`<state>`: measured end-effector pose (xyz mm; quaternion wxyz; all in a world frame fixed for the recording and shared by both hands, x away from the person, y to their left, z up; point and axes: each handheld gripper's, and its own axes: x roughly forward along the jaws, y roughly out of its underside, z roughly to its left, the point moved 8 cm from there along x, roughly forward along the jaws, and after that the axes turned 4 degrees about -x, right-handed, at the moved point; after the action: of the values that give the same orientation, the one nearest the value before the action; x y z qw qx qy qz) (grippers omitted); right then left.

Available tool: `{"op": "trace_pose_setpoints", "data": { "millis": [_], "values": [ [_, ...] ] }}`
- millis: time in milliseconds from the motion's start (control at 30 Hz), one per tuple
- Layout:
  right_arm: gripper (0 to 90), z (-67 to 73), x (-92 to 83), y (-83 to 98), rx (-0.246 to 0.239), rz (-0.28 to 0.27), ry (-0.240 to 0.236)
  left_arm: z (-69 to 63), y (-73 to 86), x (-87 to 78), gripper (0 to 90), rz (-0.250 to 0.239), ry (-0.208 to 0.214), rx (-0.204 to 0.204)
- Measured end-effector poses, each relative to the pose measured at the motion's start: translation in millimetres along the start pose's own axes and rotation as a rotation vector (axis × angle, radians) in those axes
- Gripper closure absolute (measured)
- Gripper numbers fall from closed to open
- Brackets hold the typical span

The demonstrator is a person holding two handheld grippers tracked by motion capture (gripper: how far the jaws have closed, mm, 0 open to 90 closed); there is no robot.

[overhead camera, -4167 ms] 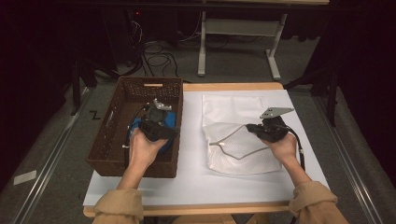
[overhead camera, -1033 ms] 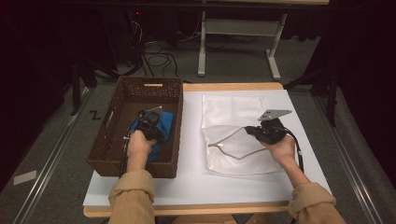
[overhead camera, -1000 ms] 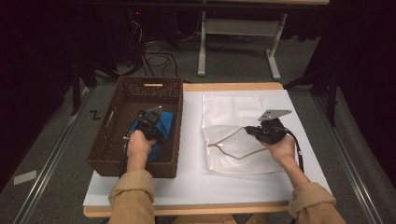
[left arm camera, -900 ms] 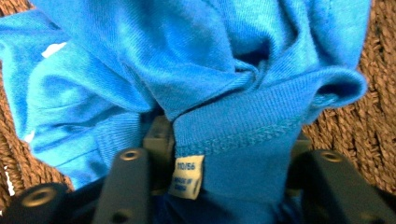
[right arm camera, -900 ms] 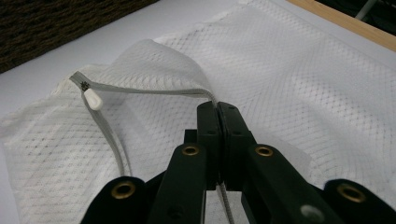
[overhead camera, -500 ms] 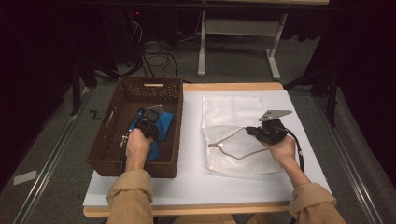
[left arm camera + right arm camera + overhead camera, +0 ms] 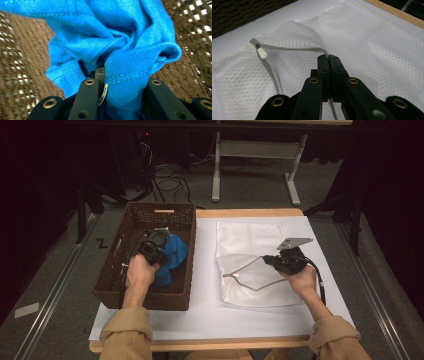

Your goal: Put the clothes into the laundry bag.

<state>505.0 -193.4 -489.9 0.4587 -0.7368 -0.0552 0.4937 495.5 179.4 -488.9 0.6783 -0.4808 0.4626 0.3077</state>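
**Soft blue cloth pinched in the basket, mesh bag held open**

Blue cloth (image 7: 112, 37): light, limp, stretchy knit, no risk of breaking; likely to sag and trail over the basket (image 7: 112, 290) wall. Bunched in the left hand-held gripper (image 7: 120, 87), clamped on a thick fold near a stitched hem, inside the basket, just off its floor. Best taken by such a gathered wad, not one thin edge. Right hand-held gripper (image 7: 329, 65) pressed together on the zip edge of the white mesh bag (image 7: 372, 42), lifting the mouth. Bench (image 7: 200, 320) covered in a smooth white sheet; dark room, cables on the floor behind.
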Motion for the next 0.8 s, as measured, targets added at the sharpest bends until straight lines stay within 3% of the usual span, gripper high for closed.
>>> {"op": "trace_pose_setpoints", "data": {
  "millis": [367, 467, 800],
  "values": [
    [89.1, -0.3, 0.6, 0.4, 0.007, -0.010, -0.004, -5.7, -1.1, -31.6, 73.7, -0.086, 0.019, 0.051],
    [89.1, -0.7, 0.9, 1.3, 0.009, -0.003, -0.002, -8.2, -1.4, -40.2, 73.6, -0.121, 0.040, 0.055],
    [89.2, 0.1, 2.1, 0.5, 0.007, -0.006, -0.003, -14.7, -0.5, -63.6, 73.6, -0.175, 0.054, 0.101]
  ]
}}
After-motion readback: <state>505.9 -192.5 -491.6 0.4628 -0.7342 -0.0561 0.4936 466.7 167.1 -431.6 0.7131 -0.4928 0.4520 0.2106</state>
